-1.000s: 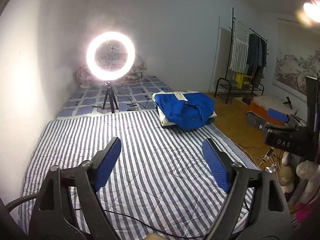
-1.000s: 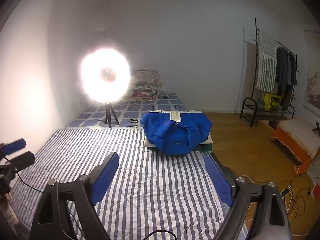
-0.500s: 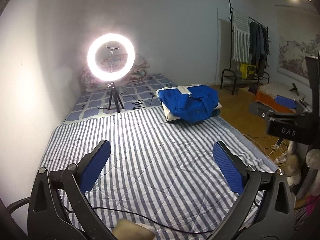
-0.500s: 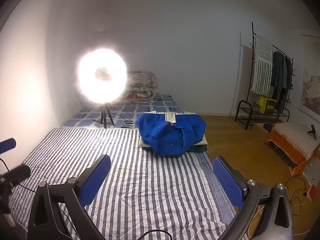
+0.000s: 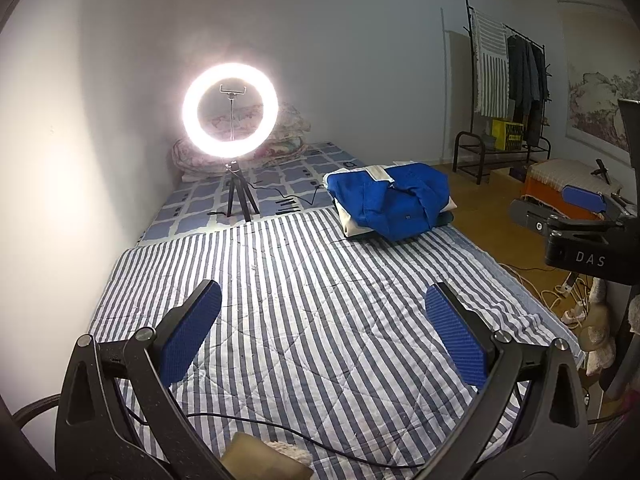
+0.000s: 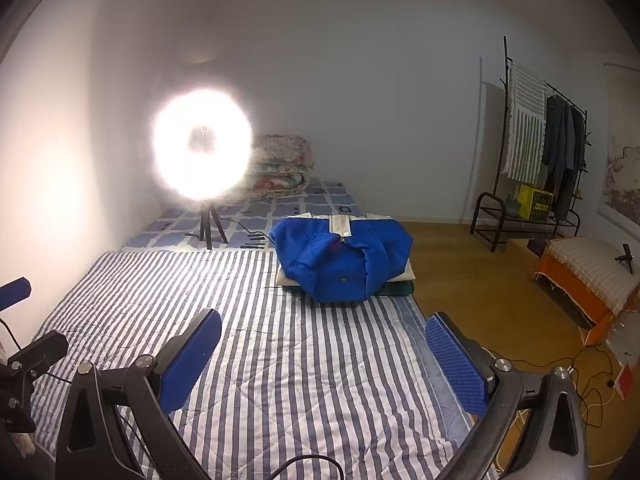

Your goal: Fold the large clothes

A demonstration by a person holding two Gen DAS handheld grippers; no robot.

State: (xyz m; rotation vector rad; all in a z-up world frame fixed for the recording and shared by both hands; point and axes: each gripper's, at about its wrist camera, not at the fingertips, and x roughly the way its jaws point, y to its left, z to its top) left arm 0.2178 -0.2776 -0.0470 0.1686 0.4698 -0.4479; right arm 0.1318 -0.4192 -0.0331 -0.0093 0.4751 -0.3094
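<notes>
A blue jacket (image 5: 394, 198) (image 6: 340, 258) with a white zip strip lies folded on top of a small stack of other folded clothes, at the far right side of the blue-and-white striped quilt (image 5: 304, 304) (image 6: 280, 344). My left gripper (image 5: 322, 322) hovers over the near part of the quilt, well short of the stack, jaws wide apart with nothing between the blue pads. My right gripper (image 6: 324, 346) hangs above the quilt's right edge, likewise open and empty. Each gripper shows at the side of the other's view.
A lit ring light on a tripod (image 5: 236, 200) (image 6: 208, 224) stands at the quilt's far edge, its cable trailing. Folded floral bedding (image 6: 280, 168) sits by the wall. A black cable (image 5: 288, 436) crosses the near quilt. A clothes rack (image 6: 536, 184), an orange stool (image 6: 588, 276) and floor cables lie to the right.
Both grippers' jaws have spread wider. The left wrist view has tilted and shifted a little; the right one has barely moved. The blue jacket lies as before.
</notes>
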